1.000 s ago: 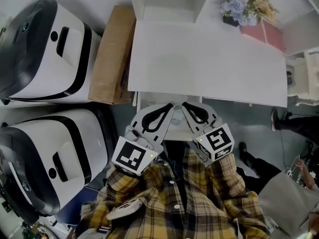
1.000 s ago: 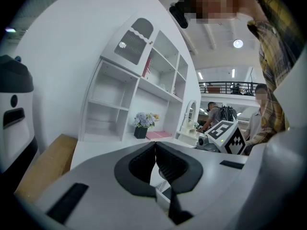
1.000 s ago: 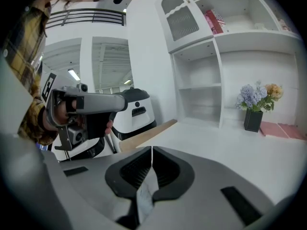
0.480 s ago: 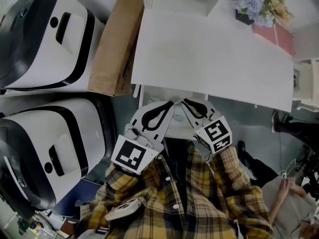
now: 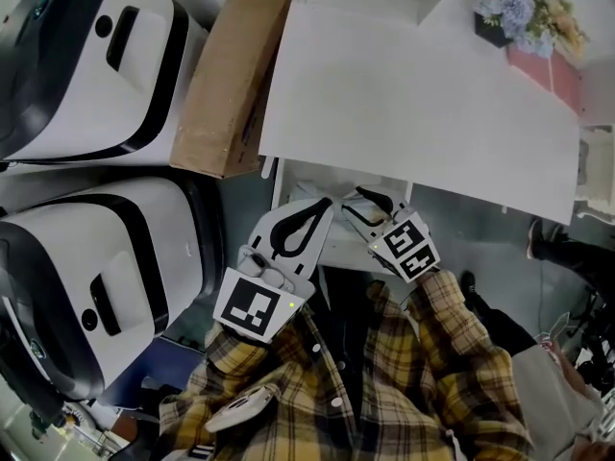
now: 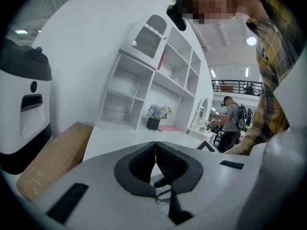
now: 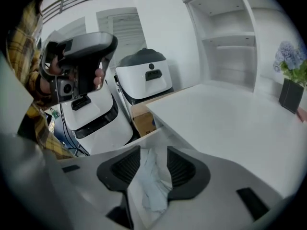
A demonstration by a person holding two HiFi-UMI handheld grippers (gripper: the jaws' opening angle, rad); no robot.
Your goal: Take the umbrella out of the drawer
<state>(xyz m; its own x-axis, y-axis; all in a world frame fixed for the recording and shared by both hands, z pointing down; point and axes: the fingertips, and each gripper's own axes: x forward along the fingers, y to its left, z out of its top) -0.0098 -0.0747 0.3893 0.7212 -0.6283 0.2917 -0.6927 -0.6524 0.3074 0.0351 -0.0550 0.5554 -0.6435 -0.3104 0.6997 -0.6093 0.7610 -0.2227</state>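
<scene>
A: Where is the umbrella?

B: The umbrella (image 7: pixel 152 183) lies in the open drawer (image 7: pixel 146 136). The drawer is pulled out from under the near edge of the white desk (image 5: pixel 413 104), towards its left end. The umbrella shows as a pale, bluish-white bundle of crumpled folds.

A: And the right gripper?

B: The right gripper (image 7: pixel 153 152) tilts down into the drawer from the near side. Its jaws have just been opening and now stand moderately apart. The umbrella's folds show in the gap between them, but the pads are not pressing on it.

A: The left one?

B: The left gripper (image 6: pixel 154 143) sits just left of the right one and is aimed closer to level, out across the desk. Its black pads meet at the tips with nothing between them.

A: Do the two grippers touch?

B: In the head view their tips are near each other over the drawer. I cannot tell whether they touch.

A: What else is around?

B: A cardboard box (image 5: pixel 226 75) stands against the desk's left side. Left of that are two big white machines (image 5: pixel 96 56) with black bands, one far and one near. At the desk's far right corner is a bunch of pale blue and cream flowers (image 5: pixel 528 12) in a dark pot, with a pink box (image 5: pixel 548 65) just beside it on the right. A white shelf unit (image 6: pixel 153 75) rises at the desk's far edge. The person's yellow plaid shirt (image 5: pixel 384 382) fills the near side.
</scene>
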